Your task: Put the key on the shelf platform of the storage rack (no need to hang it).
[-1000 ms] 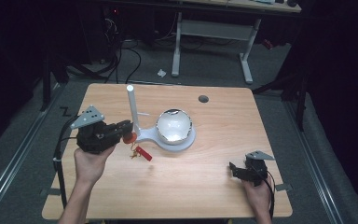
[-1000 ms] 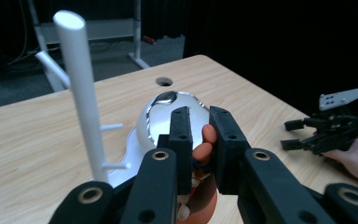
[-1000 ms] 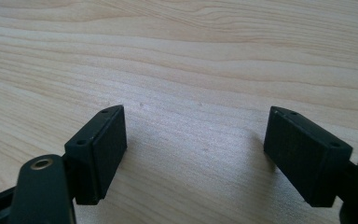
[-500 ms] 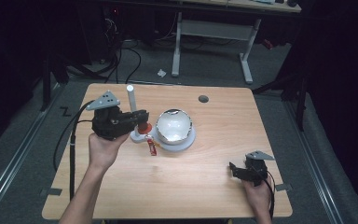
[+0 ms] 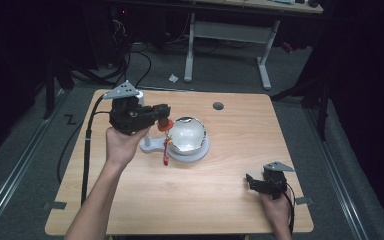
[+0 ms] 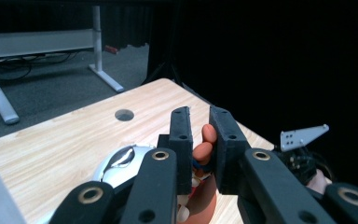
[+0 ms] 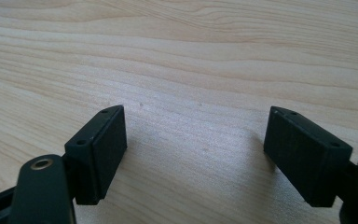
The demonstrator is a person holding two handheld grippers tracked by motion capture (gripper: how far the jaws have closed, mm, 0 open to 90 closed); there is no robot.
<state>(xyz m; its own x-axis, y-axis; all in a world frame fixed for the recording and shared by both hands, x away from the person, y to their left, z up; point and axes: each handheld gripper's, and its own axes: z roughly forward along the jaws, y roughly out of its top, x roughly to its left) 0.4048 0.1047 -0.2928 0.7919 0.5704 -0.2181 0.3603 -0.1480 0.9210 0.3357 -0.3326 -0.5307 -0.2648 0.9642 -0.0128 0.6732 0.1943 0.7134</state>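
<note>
Pinched between the left gripper's (image 6: pixel 200 149) fingers (image 6: pixel 181 140) (closed tight): an orange-red tool (image 6: pixel 204 149).

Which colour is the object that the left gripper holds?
Orange-red, seen best between the pads in the left gripper view: the object in the left gripper.

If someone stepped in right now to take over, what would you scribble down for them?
Left tool: shut on a red-orange utensil, held in the air over the table beside the shiny bowl on its white stand.
Right tool: open, holding nothing, low over bare wood at the near right corner.
Done: utensil picked up.
Left: probably setting it in or by the bowl; where it goes I cannot tell.
</note>
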